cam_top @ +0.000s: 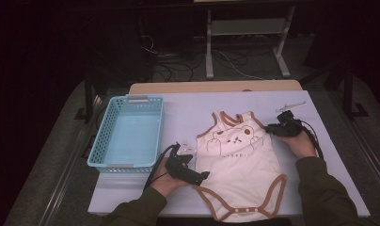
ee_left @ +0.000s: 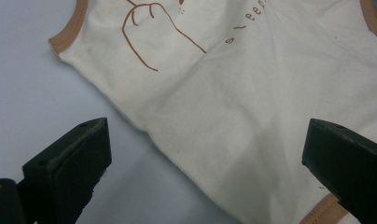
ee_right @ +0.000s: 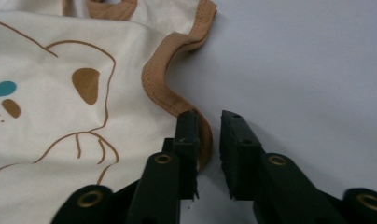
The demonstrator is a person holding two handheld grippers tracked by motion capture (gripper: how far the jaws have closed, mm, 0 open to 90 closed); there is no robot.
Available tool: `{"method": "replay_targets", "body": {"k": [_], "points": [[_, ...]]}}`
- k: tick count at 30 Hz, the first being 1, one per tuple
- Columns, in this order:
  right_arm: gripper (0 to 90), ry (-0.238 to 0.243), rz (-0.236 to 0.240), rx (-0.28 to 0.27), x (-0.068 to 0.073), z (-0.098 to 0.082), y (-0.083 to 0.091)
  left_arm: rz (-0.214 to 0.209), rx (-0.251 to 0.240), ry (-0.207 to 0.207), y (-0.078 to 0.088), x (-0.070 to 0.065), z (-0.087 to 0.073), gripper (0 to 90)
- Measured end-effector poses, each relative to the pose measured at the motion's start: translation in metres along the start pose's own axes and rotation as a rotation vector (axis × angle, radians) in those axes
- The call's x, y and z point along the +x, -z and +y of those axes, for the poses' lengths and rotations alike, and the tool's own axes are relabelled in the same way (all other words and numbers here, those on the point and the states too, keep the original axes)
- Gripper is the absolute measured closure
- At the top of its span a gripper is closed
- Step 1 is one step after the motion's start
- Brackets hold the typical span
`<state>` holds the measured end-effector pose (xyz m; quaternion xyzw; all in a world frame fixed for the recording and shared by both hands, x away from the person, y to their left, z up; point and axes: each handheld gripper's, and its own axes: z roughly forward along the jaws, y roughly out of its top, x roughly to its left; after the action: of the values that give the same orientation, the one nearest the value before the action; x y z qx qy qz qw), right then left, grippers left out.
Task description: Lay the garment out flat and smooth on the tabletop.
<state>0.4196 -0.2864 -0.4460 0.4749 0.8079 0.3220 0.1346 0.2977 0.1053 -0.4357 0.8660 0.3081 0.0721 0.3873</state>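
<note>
A cream baby bodysuit (cam_top: 237,160) with brown trim and a bear drawing lies flat on the white table (cam_top: 188,108). My left gripper (cam_top: 202,176) rests at the garment's left side edge. In the left gripper view its jaws (ee_left: 205,135) stand wide apart over the bodysuit (ee_left: 233,107), with cloth and table between them and nothing gripped. My right gripper (cam_top: 273,128) is at the right armhole. In the right gripper view its jaws (ee_right: 209,116) stand a narrow gap apart, and the brown trim (ee_right: 158,79) of the bodysuit (ee_right: 60,116) curls into that gap without being pinched.
A light blue plastic basket (cam_top: 127,165) stands on the table's left part, close to my left hand. A thin pale object (cam_top: 290,106) lies near the far right corner. Beyond the table are floor cables and a metal stand (cam_top: 209,61).
</note>
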Motion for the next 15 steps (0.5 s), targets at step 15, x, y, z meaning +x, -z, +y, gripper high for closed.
{"method": "replay_targets", "body": {"k": [15], "points": [[49.9,-0.052,0.059,-0.100,-0.002,0.023,0.007,-0.004,0.001,0.000,-0.001,0.000,0.000,0.6]]}}
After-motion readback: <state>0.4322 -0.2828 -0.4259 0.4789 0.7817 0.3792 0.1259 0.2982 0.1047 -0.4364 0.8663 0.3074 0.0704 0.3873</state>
